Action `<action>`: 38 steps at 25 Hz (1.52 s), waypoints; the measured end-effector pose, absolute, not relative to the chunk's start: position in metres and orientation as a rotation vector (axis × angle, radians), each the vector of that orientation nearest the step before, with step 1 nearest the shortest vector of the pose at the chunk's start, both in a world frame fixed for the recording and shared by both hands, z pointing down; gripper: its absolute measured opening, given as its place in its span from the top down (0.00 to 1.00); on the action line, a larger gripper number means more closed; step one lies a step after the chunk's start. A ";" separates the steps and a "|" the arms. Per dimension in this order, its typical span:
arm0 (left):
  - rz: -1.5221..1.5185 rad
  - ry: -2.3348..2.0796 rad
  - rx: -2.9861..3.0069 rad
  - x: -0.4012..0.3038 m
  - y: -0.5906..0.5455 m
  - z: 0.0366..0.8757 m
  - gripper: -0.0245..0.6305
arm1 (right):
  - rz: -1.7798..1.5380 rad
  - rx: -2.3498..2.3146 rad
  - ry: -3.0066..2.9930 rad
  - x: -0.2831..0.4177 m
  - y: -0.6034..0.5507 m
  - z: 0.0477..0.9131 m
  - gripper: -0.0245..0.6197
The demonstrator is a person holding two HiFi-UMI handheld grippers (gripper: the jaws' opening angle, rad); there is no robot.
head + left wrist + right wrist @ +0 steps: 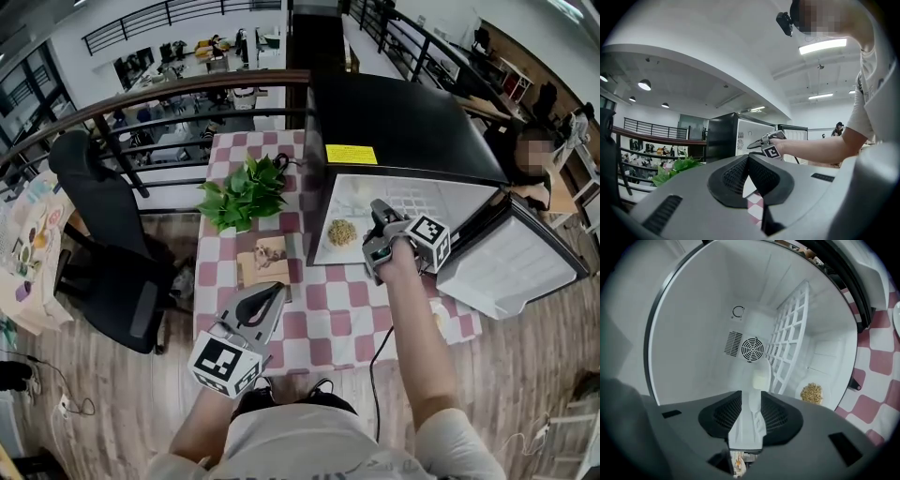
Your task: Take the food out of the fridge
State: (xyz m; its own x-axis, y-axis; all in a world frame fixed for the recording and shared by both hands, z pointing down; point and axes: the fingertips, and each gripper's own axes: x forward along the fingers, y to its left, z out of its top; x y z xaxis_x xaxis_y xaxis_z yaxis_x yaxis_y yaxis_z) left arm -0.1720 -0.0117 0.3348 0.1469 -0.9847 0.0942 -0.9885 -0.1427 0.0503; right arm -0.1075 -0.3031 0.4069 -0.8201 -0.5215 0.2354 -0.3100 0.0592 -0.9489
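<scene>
Right gripper [751, 398] at mouth of open fridge [403, 122], jaws spread and empty, lined up to take food [811, 393], not yet out; left gripper [749, 157] idle above table [328, 323], jaws pressed together.

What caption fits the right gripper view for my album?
Right gripper, jaws apart and empty, looks into the white fridge interior at golden-brown crumbly food near a white wire shelf.

Parted claw [751, 394] before food [812, 393] in fridge [693, 333]
</scene>
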 end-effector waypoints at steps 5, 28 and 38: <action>0.050 -1.990 2.286 -0.178 -0.011 0.338 0.96 | -1.954 -0.896 2.080 -0.115 -0.310 0.420 0.77; 0.032 -1.968 2.308 -0.184 -0.013 0.335 0.96 | -2.022 -0.934 1.854 -0.132 -0.323 0.425 0.75; 0.034 -1.974 2.300 -0.185 -0.009 0.335 0.96 | -2.011 -0.976 1.820 -0.132 -0.330 0.432 0.90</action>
